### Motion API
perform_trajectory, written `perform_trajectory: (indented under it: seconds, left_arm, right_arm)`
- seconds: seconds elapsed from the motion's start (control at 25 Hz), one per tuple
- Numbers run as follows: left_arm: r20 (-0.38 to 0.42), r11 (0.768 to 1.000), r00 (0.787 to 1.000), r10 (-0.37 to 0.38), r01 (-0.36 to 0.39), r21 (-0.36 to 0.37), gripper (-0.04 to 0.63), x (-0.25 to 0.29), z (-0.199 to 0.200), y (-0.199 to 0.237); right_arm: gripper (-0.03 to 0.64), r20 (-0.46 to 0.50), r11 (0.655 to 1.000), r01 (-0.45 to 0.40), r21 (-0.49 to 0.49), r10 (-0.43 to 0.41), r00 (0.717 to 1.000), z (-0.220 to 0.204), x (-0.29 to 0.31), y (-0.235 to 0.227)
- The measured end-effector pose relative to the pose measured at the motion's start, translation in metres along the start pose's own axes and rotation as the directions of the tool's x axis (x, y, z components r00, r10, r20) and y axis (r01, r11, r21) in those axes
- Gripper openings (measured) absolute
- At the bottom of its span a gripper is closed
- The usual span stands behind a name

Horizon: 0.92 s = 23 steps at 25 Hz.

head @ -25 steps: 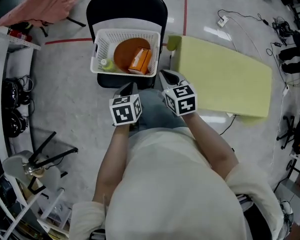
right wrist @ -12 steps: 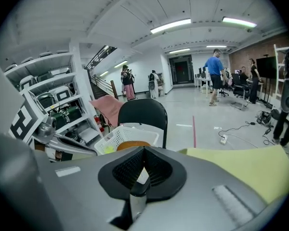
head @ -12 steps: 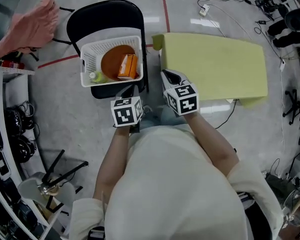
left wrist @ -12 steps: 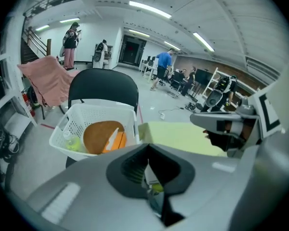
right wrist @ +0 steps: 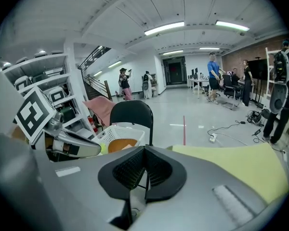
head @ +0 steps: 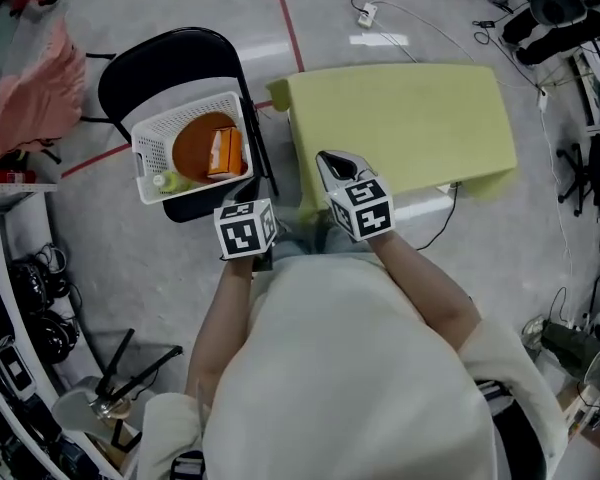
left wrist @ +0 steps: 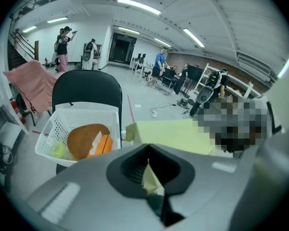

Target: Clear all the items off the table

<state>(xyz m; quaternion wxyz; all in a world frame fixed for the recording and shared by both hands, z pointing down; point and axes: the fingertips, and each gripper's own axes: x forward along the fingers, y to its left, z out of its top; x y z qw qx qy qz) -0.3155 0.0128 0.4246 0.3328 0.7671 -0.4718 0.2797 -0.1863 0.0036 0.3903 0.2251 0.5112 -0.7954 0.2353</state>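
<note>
Both hands have swung from the white basket [head: 152, 153] on the chair [head: 170, 53] toward the yellow-covered counter [head: 400, 118], the left tool [left wrist: 147, 150] and right tool [head: 336, 164] clenched empty; with the orange box [head: 220, 151] already in the basket, a blind reach could snag that cover.

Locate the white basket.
Head view, upper left: the white basket sits on the black chair, just left of the yellow-green table.

Pink cloth [head: 35, 103]: draped left of the black chair [head: 170, 53] (seen in both gripper views too).
Power strip [head: 365, 14]: white, on the floor.
Red line [head: 285, 13]: along the floor.
</note>
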Motion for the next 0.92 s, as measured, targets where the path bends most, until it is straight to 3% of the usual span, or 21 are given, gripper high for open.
perform_trajectory:
  seconds: [0.44,0.92]
  left_arm:
    - [-0.011,0.999,1.000,-0.020,0.021,0.047,0.009,0.009,0.005,-0.038]
    - [0.000,0.999,1.000,-0.025,0.025,0.043,0.009,0.013,0.006,-0.064]
  right_arm:
    - [-0.002,0.022,0.999,0.011,0.036,-0.012,1.000,-0.006,-0.025,-0.026]
    - [-0.002,0.023,0.999,0.015,0.053,-0.016,1.000,-0.016,-0.036,-0.046]
